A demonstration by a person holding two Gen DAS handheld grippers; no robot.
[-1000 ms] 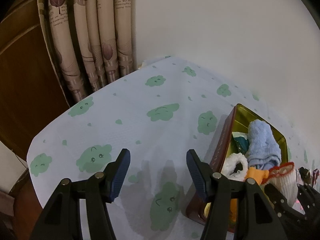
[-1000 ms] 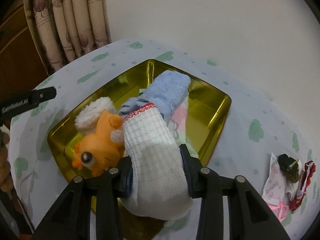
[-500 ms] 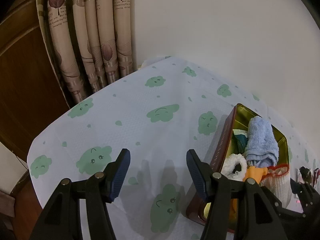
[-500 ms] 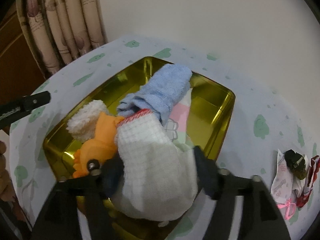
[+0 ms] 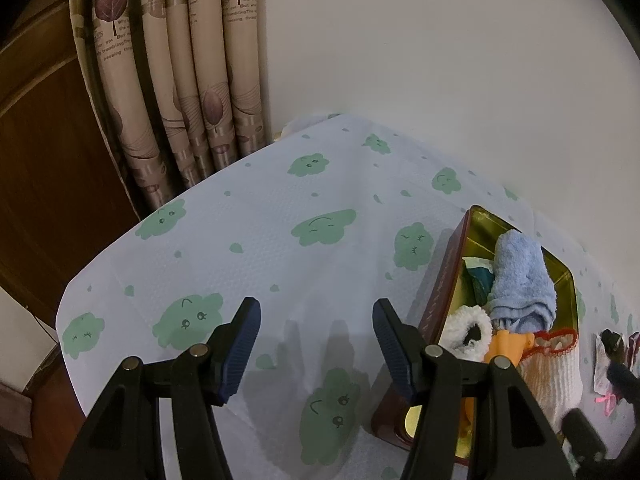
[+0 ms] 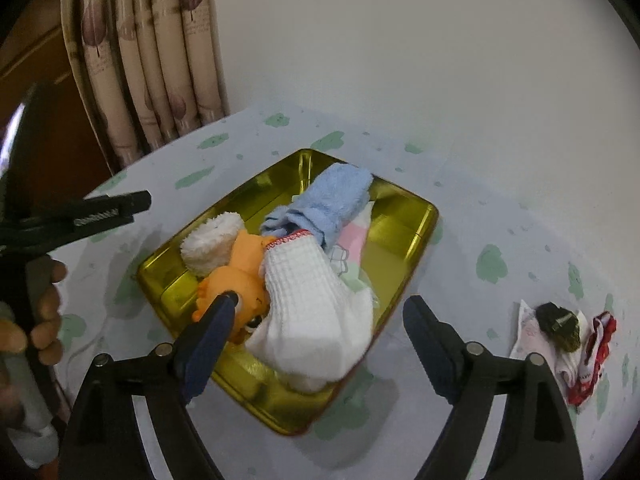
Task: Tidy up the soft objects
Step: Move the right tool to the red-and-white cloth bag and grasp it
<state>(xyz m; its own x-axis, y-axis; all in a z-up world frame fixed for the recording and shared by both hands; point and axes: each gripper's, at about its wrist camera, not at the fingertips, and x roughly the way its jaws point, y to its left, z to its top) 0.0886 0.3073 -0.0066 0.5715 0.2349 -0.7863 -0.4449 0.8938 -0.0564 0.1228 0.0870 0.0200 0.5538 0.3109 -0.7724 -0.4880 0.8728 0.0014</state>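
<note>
So the white knit sock (image 6: 316, 312) has just been let go. A second ago it was pinched between the fingers of the right gripper (image 6: 320, 320); now those fingers are spread wide and nothing is held, with the sock left lying in the gold tin (image 6: 404, 232) in the lower middle of the right wrist frame. It's resting against the orange plush toy (image 6: 236, 280), with the rolled blue towel (image 6: 332, 200) and the fluffy white piece (image 6: 210, 242) just behind, toward the frame's centre. The sock's toe end hangs a bit over the tin's near rim, so it may need a nudge later.

The left gripper (image 5: 316, 344) hasn't been moved at all: it's parked over the cloud-print tablecloth (image 5: 280, 208) at the bottom of its frame, fingers apart and empty, the tin just to its right.

A small pile of bits (image 6: 560, 336) can be seen at the right edge, well apart from the tin; that's probably what gets picked next.
</note>
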